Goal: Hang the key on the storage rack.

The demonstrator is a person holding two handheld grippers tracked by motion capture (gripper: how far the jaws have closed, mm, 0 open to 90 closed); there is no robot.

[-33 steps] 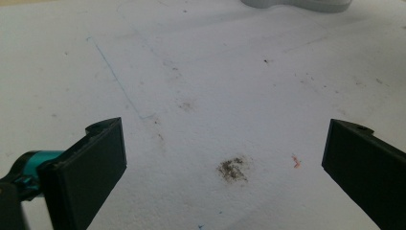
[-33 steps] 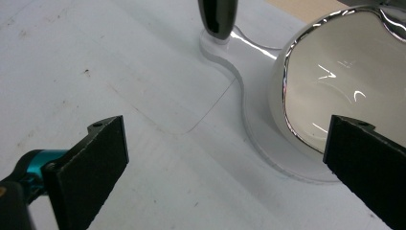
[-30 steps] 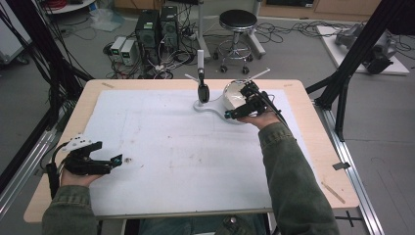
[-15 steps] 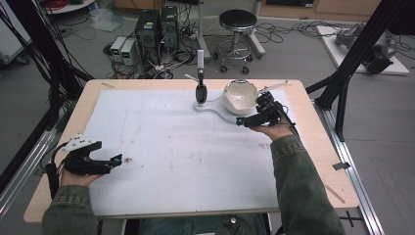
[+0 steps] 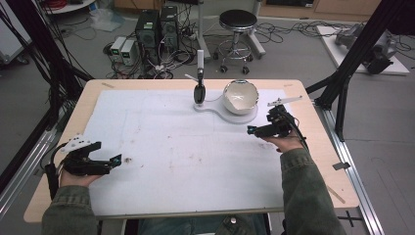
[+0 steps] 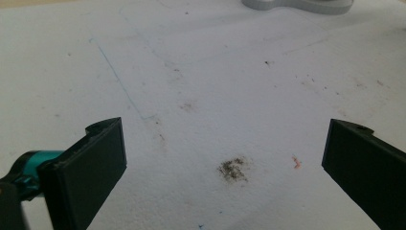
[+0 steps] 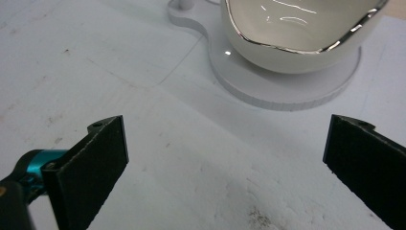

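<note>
A white bowl with a silver rim (image 5: 240,96) (image 7: 306,33) sits tilted on a round white base plate (image 5: 247,116) (image 7: 268,88) at the back of the table. A black upright piece (image 5: 198,92) stands on the plate's left lobe. My right gripper (image 5: 255,130) (image 7: 225,158) hovers open just in front of and to the right of the bowl, holding nothing. At the front left, my left gripper (image 5: 115,159) (image 6: 225,158) rests open over the white mat, its jaws wide apart around a dark smudge (image 6: 233,168).
A white mat (image 5: 186,147) covers most of the wooden table (image 5: 93,88). Black frame posts (image 5: 352,63) flank the table on both sides. Behind the table on the floor are a stool (image 5: 237,24), computer boxes (image 5: 156,29) and cables.
My right gripper has drawn back from the bowl, moving right and toward the table's front. The bowl stays on its plate. The left gripper has not moved.
</note>
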